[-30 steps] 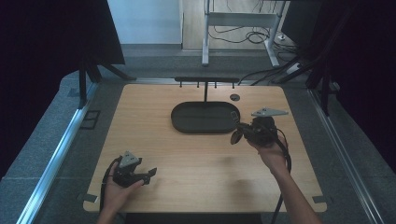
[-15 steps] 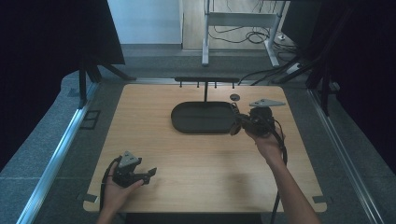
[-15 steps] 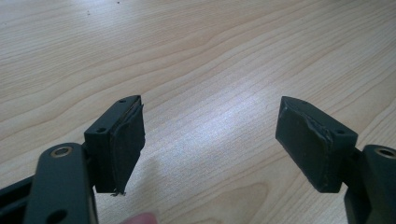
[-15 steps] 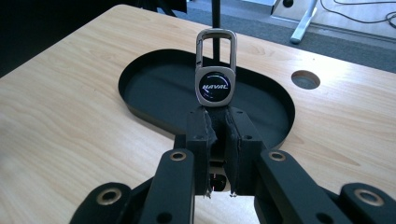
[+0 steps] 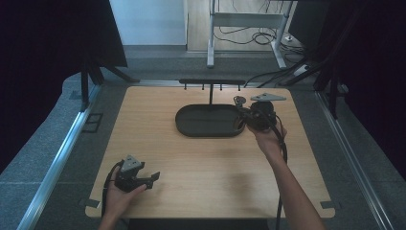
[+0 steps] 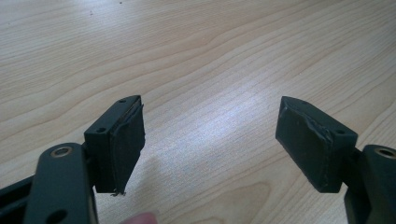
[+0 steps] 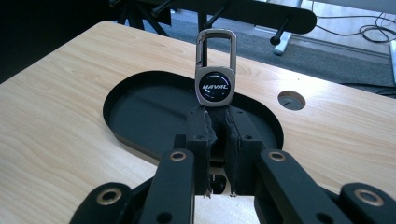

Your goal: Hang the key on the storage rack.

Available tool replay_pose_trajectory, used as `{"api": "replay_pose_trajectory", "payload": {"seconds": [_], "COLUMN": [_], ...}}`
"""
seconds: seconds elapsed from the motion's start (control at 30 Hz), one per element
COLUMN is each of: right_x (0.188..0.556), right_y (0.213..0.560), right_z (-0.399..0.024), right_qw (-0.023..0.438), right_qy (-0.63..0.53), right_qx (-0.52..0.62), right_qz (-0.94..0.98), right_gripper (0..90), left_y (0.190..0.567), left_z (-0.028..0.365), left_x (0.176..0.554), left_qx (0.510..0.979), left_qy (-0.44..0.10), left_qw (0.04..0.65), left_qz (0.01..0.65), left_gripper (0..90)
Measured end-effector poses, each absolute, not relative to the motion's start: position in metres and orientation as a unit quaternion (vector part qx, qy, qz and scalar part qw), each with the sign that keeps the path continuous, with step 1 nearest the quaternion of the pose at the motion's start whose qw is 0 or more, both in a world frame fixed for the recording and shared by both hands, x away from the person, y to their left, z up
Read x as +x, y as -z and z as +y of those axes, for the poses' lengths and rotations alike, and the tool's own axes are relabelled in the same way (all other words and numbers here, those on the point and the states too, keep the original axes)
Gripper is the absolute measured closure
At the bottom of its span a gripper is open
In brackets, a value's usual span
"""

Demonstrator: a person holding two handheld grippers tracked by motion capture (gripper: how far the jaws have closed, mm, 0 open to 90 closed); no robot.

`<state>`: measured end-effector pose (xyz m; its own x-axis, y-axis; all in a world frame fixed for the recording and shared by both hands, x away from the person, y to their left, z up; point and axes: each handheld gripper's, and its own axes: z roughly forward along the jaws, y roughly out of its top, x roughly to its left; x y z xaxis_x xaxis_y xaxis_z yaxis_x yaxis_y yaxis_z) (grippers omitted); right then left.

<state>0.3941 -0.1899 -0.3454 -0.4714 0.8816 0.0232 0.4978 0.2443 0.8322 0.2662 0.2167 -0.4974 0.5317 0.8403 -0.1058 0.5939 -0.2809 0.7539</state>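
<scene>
- Two tongs: right tongs (image 7: 217,123) clamped a keychain (image 7: 215,70), upright, just before the rack (image 7: 243,14) beyond the tray (image 7: 140,107).
- Left tongs (image 6: 210,140) stood apart over the worktop (image 6: 210,56).

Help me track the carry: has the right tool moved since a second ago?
Yes. In the high view the right tool, shut on the keychain, has moved up the picture, away from the person, along the black tray's right end toward the rack.
</scene>
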Motion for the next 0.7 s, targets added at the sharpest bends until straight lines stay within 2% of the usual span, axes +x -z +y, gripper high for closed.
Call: {"api": "replay_pose_trajectory", "payload": {"seconds": [0.7], "right_x": [0.420], "right_y": [0.344], "right_z": [-0.189], "right_qw": [0.248], "right_qy": [-0.398], "right_qx": [0.481], "right_qz": [0.741], "right_gripper": [80.4], "left_y": [0.497], "left_z": [0.217], "left_x": [0.266], "left_qx": [0.784], "left_qy": [-0.157], "left_qw": [0.390], "left_qz": [0.456], "left_gripper": [24.5]}}
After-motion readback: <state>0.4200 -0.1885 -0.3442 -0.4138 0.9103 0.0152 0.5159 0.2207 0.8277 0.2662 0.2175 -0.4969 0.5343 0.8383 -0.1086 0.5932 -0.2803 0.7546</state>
